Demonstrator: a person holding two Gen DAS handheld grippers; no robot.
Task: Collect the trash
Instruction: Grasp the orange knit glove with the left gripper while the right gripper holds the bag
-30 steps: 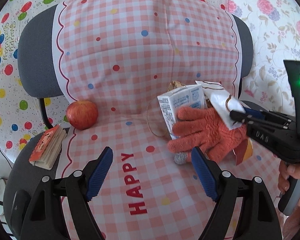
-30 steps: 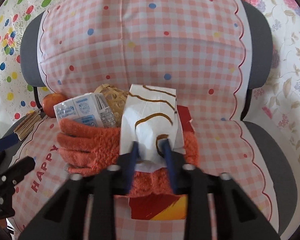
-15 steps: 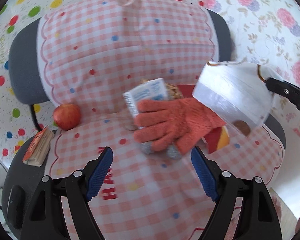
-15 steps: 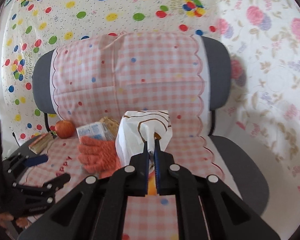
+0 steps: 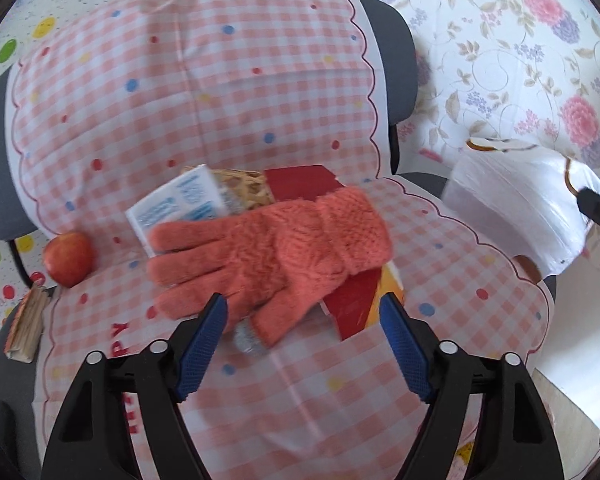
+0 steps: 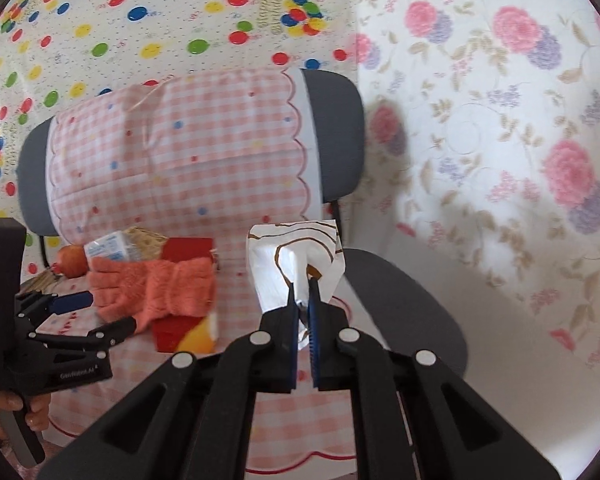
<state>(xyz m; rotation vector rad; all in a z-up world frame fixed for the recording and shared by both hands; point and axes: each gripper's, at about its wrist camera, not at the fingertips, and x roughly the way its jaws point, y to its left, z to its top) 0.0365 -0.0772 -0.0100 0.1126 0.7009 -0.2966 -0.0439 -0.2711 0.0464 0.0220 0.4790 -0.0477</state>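
My right gripper (image 6: 302,294) is shut on a white plastic bag (image 6: 294,266) with brown stripes, held in the air past the chair's right side; the bag also shows in the left wrist view (image 5: 516,208). My left gripper (image 5: 304,312) is open and empty, its jaws on either side of an orange knitted glove (image 5: 276,248) lying on the seat. Under and beside the glove are a white and blue carton (image 5: 180,204), a red and yellow wrapper (image 5: 360,300) and a woven wicker piece (image 5: 244,190). The left gripper also shows in the right wrist view (image 6: 96,312).
A grey chair (image 5: 396,64) wears a pink checked cover (image 5: 220,92). A red apple (image 5: 69,258) and a small book (image 5: 26,330) lie at the seat's left. Dotted and flowered sheets (image 6: 480,100) hang behind.
My right gripper lifted the white bag off the pile and carried it right. My left gripper moved in toward the glove, which now sits between its open jaws.
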